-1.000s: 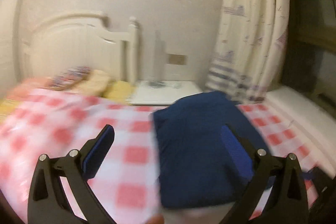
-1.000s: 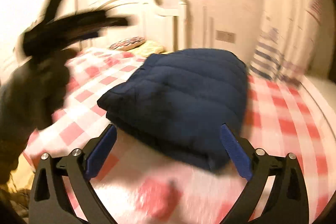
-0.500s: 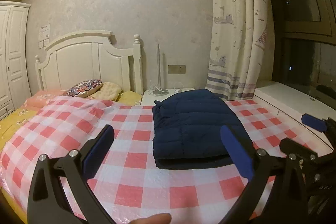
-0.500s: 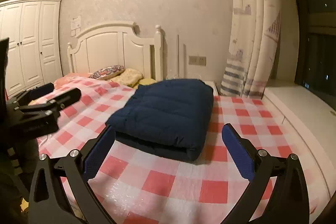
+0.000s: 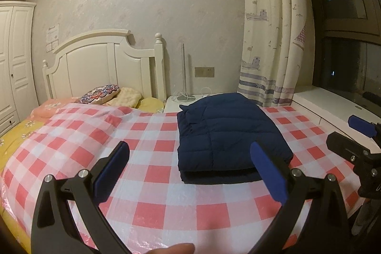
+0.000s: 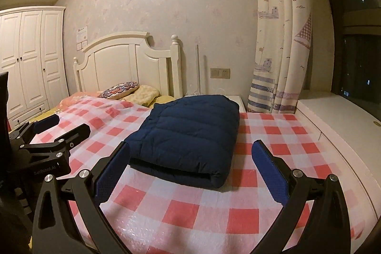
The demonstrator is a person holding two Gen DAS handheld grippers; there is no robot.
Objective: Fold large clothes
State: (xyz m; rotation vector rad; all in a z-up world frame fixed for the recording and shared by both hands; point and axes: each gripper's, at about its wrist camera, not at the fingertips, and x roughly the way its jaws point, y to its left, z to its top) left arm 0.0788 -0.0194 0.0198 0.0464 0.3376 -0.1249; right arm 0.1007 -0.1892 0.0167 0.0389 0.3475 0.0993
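A navy quilted jacket (image 5: pixel 226 132) lies folded into a neat rectangle on the red-and-white checked bed cover (image 5: pixel 147 168); it also shows in the right wrist view (image 6: pixel 190 134). My left gripper (image 5: pixel 188 168) is open and empty, held back from the jacket's near edge above the cover. My right gripper (image 6: pixel 190 168) is open and empty, also short of the jacket. Each gripper shows in the other's view: the right gripper (image 5: pixel 357 142) at the far right, the left gripper (image 6: pixel 50 134) at the far left.
A white headboard (image 5: pixel 107 63) and pillows (image 5: pixel 112 94) are at the bed's head. A white nightstand (image 5: pixel 181 104) stands behind the jacket, a curtain (image 5: pixel 269 39) and window ledge (image 5: pixel 333 104) on the right, a wardrobe (image 6: pixel 31 58) on the left.
Both grippers have pulled back and up from the folded jacket and steadied; the views went from blurred and close to sharp and farther away. The jacket has not moved.
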